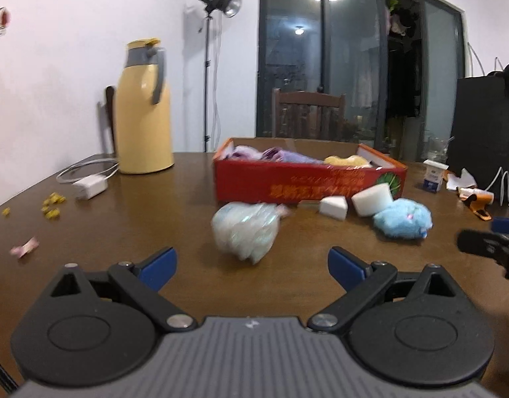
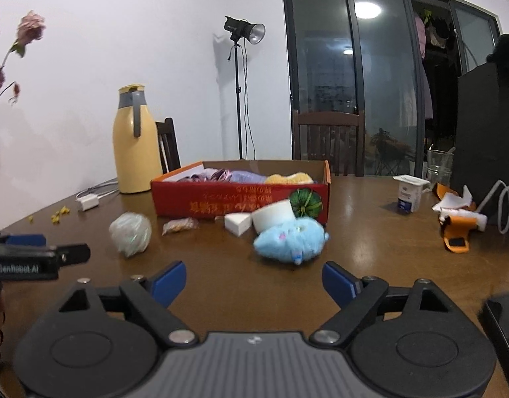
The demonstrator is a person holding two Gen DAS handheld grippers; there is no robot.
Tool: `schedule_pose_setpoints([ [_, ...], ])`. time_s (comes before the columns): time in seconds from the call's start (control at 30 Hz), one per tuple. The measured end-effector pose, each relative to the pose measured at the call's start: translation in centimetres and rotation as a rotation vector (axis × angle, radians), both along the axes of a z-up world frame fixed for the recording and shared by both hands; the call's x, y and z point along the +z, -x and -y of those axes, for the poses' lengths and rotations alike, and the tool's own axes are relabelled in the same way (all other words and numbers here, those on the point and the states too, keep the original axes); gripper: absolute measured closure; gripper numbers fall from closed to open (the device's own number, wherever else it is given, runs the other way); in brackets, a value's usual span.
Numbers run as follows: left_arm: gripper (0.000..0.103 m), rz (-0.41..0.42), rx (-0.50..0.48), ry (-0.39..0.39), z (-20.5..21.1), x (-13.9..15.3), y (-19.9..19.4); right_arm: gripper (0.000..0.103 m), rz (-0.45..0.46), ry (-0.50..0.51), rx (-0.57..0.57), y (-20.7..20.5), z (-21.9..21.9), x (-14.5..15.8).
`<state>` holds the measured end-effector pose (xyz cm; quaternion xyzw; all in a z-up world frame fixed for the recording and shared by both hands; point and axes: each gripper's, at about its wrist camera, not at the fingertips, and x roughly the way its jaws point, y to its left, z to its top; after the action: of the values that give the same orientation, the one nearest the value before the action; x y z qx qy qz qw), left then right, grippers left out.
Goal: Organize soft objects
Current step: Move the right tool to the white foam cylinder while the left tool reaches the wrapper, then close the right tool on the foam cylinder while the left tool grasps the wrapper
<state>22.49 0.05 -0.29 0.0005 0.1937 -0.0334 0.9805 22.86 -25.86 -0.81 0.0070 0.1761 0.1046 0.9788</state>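
My table is brown wood with a glossy finish. The red box is printed cardboard. The blue toy is fluffy plush; the white blocks are matt sponge. The pale bundle has a crinkled, shiny plastic wrap

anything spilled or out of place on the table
Small yellow crumbs lie scattered near the table's left edge, like a spill. A crumpled pink wrapper lies loose nearby. Four soft items sit outside the red box.
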Motion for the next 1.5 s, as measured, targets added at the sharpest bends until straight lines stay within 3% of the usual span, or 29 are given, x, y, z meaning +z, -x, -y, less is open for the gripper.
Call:
schedule_pose_setpoints([
  [0.13, 0.003, 0.034, -0.059, 0.002, 1.4, 0.9, -2.6, 0.015, -0.02, -0.004, -0.027, -4.7, 0.5, 0.6],
  [0.3, 0.003, 0.049, -0.045, -0.02, 2.2, 1.0, -5.5, 0.016, -0.114, -0.06, -0.022, -9.7, 1.7, 0.2],
  [0.5, 0.004, 0.034, -0.027, -0.03, 2.1, 1.0, -9.3, 0.016, -0.138, -0.067, 0.009, -14.2, 1.6, 0.2],
  [0.6, 0.008, -0.009, -0.083, -0.017, 2.2, 1.3, -11.7, 0.019, -0.136, -0.064, 0.063, -15.9, 0.5, 0.7],
  [0.7, 0.024, -0.146, -0.139, -0.013, 2.5, 0.8, -15.3, 0.021, -0.132, -0.008, 0.096, -17.5, -1.4, 0.9],
  [0.8, 0.03, -0.241, -0.146, -0.02, 2.4, -0.1, -18.0, 0.025, -0.141, 0.036, 0.091, -18.8, -2.4, 0.5],
  [0.97, 0.023, -0.189, -0.144, -0.058, 2.0, -0.8, -17.3, 0.026, -0.179, 0.085, 0.067, -20.1, -2.7, -1.1],
  [1.07, 0.025, -0.197, -0.164, -0.083, 2.4, -1.6, -18.2, 0.04, -0.216, 0.084, 0.081, -20.7, -2.7, -2.0],
  [1.1, 0.032, -0.207, -0.184, -0.071, 2.5, -2.0, -18.8, 0.046, -0.218, 0.093, 0.085, -20.7, -2.9, -2.3],
  [1.13, 0.05, -0.232, -0.188, -0.069, 2.6, -2.4, -19.4, 0.046, -0.217, 0.096, 0.086, -20.7, -2.9, -2.4],
  [1.27, 0.085, -0.253, -0.217, -0.073, 3.1, -2.9, -20.0, 0.047, -0.213, 0.076, 0.087, -20.6, -2.6, -2.4],
  [1.5, 0.087, -0.209, -0.221, -0.013, 2.5, -2.1, -19.0, 0.05, -0.194, 0.049, 0.101, -20.1, -2.4, -2.0],
])
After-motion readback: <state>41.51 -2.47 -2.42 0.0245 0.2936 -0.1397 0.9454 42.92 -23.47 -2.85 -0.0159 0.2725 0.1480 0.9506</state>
